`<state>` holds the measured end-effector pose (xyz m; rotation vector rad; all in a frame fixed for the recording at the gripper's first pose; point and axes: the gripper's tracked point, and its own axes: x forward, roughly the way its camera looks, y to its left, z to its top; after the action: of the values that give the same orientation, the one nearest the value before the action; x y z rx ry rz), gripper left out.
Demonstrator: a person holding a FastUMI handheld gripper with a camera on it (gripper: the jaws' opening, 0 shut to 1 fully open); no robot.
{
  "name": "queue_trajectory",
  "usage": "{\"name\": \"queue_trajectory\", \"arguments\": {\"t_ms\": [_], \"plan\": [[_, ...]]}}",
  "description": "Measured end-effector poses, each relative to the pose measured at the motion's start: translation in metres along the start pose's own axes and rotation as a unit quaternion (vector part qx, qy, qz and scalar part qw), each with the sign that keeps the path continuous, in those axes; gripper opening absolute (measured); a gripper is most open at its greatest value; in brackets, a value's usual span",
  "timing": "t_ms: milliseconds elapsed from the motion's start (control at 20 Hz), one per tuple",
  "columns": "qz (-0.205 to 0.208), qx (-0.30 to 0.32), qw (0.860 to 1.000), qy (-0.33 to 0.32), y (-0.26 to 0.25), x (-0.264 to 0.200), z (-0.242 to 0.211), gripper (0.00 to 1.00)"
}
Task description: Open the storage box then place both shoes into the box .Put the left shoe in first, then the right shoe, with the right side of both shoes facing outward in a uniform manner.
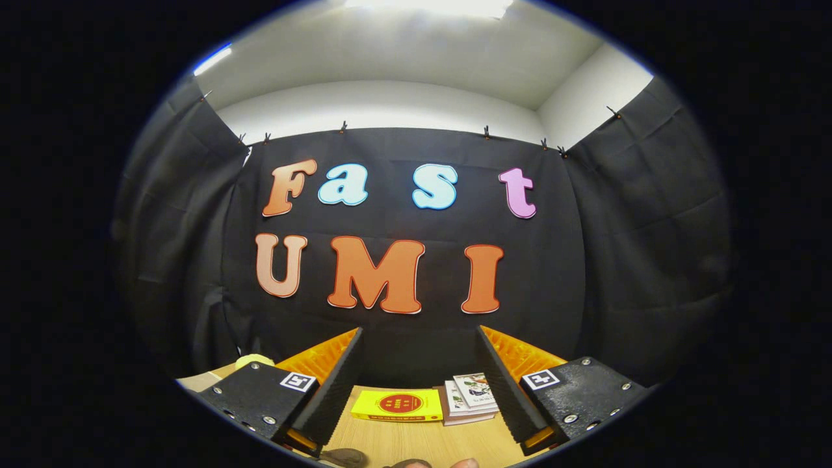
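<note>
My gripper point(419, 331) is held level above a wooden table point(416, 439), facing the black cloth wall. Its two fingers point(335, 387) stand wide apart and open, with nothing between them. Close under the gripper, some small dark brownish shapes point(344, 457) peek up from below; too little of them shows to tell what they are.
A flat yellow box point(398, 405) lies on the table between the fingers and beyond them, against the wall. A small stack of books point(471, 398) lies beside it, near the right finger. A pale yellow object point(253, 359) sits behind the left finger.
</note>
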<state>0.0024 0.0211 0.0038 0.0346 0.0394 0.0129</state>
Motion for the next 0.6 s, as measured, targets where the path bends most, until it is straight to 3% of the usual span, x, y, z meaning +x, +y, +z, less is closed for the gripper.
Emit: {"name": "queue_trajectory", "arguments": {"t_ms": [500,600], "plan": [[0.024,0.026,0.997,0.068,0.023,-0.004,-0.034,1.0],[0.045,0.046,0.994,0.089,0.038,-0.007,-0.048,1.0]]}}
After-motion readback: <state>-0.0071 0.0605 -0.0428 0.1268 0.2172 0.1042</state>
